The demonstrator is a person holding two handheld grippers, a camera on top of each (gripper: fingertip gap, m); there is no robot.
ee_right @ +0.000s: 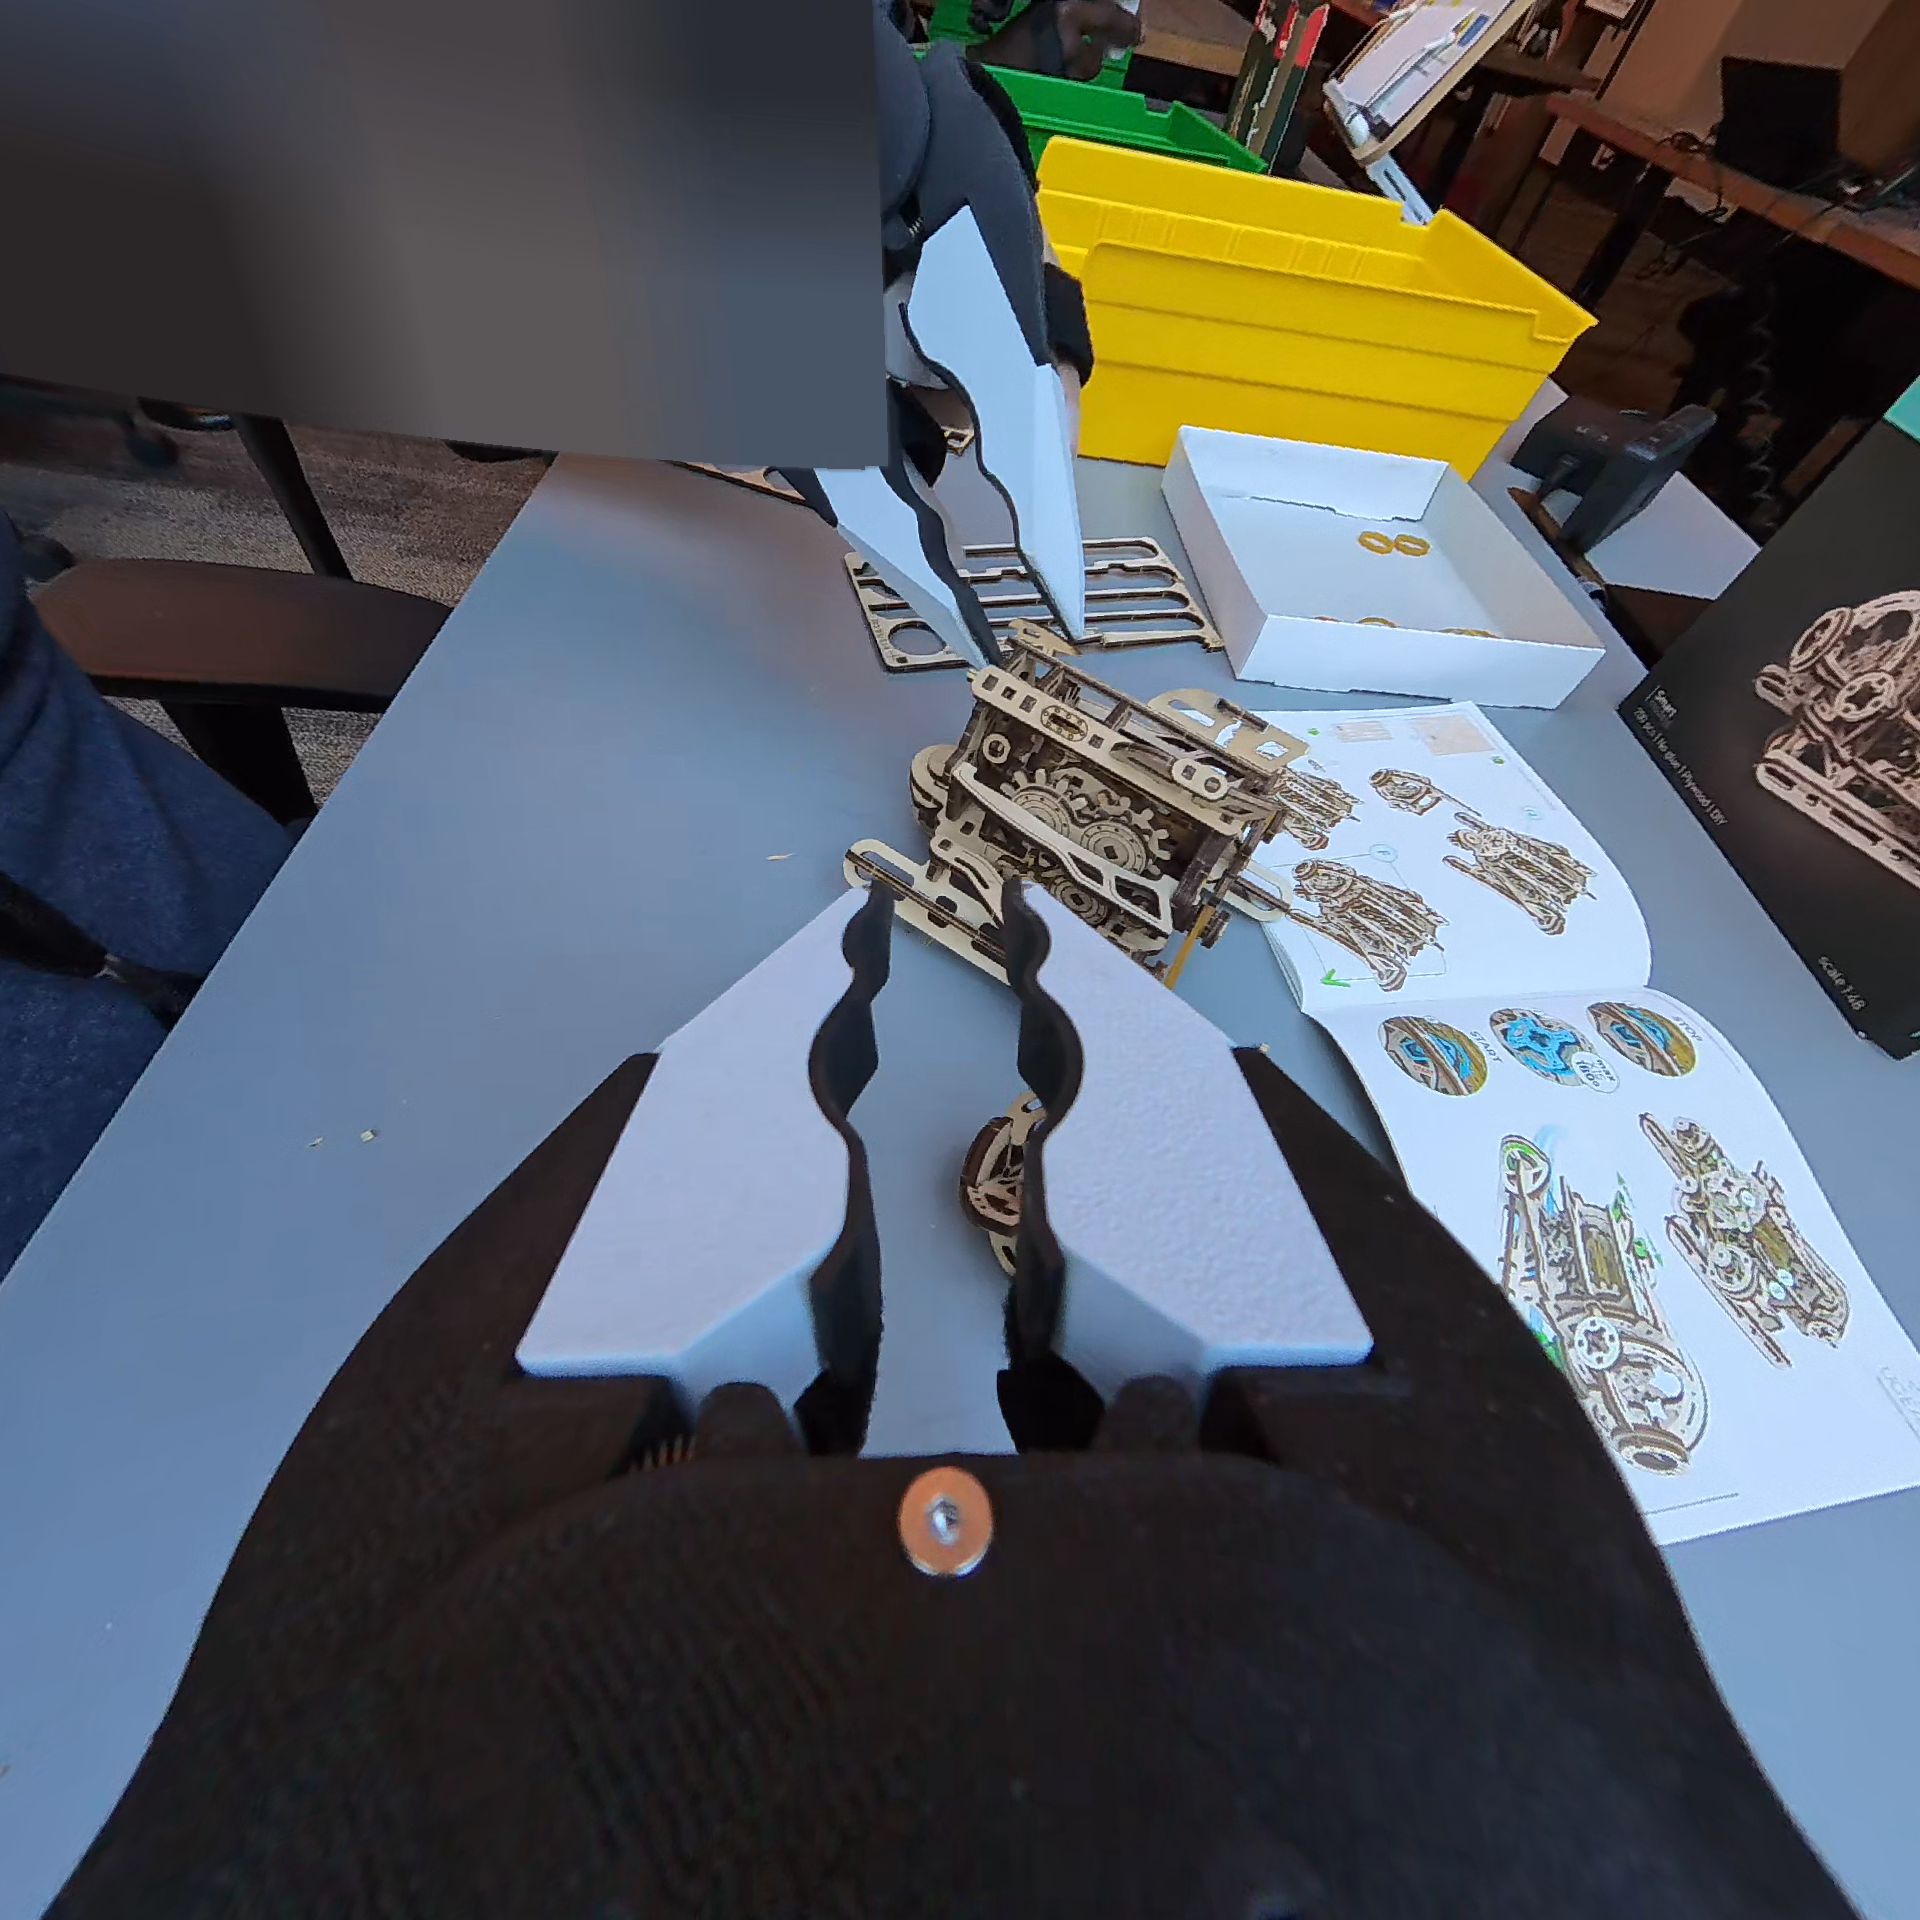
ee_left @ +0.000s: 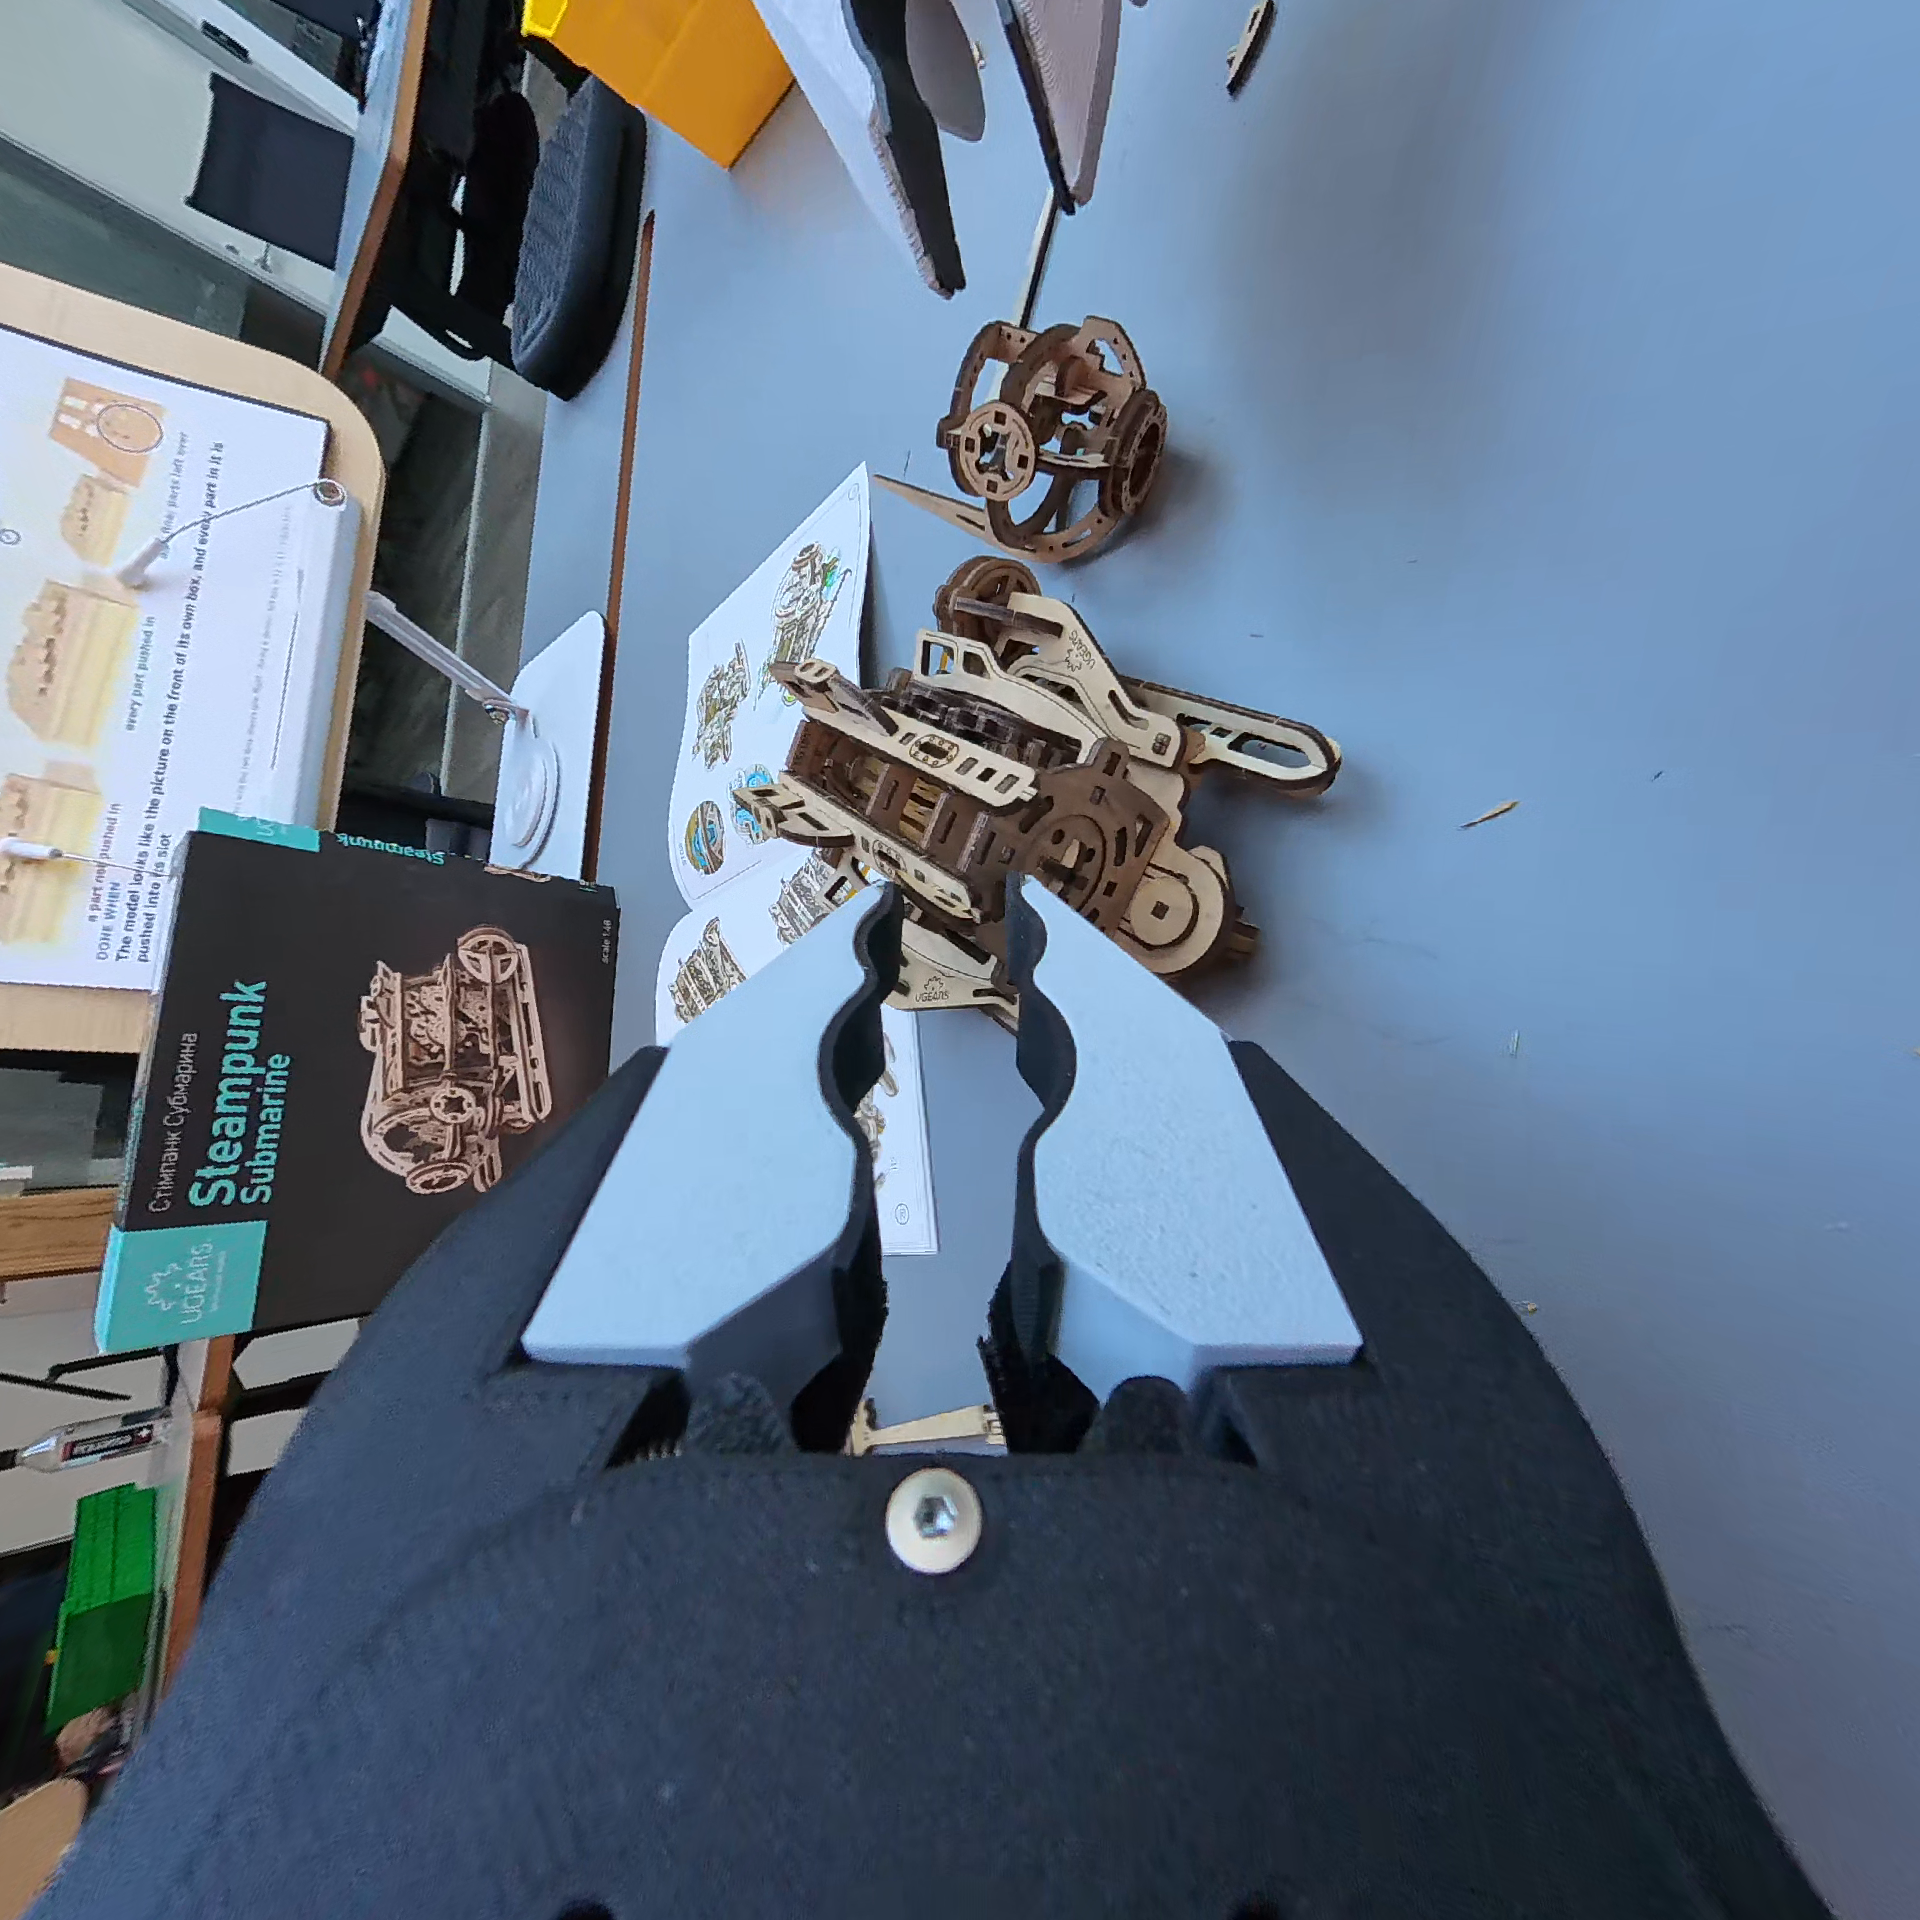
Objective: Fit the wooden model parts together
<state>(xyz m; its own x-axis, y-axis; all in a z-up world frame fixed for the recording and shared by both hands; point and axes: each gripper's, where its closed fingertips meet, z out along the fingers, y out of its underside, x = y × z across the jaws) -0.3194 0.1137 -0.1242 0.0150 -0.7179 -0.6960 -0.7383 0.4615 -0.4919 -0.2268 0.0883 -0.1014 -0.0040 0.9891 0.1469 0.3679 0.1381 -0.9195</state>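
Both grippers hang over the grey table (ee_right: 499, 831) with their jaws parted and nothing between them. Left gripper (ee_left: 945, 899) reaches in low from one side, its tips just at the near edge of the large wooden model body (ee_left: 987, 800); I cannot tell whether they touch it. Right gripper (ee_right: 945, 904) comes at the same body (ee_right: 1091, 821) from the other side, tilted down, fingertips just short of its long slotted base rail. In the right wrist view the left gripper (ee_right: 1023, 623) stands steeply above the far end of the body.

Open tabletop lies to the right gripper's left, running to the table edge. On its right the open instruction booklet (ee_right: 1558, 1143) lies flat, touching the body's end. Beyond it a dark product box (ee_right: 1787, 790) stands upright. Farther back sit a yellow bin (ee_right: 1299, 312) and a shallow white tray (ee_right: 1382, 655), and a cut-out plywood sheet (ee_right: 1132, 613) lies flat behind the body.

A smaller round wooden cage assembly (ee_left: 1049, 436) rests apart from the body, partly hidden behind the right gripper's finger in its own view (ee_right: 997, 1174).
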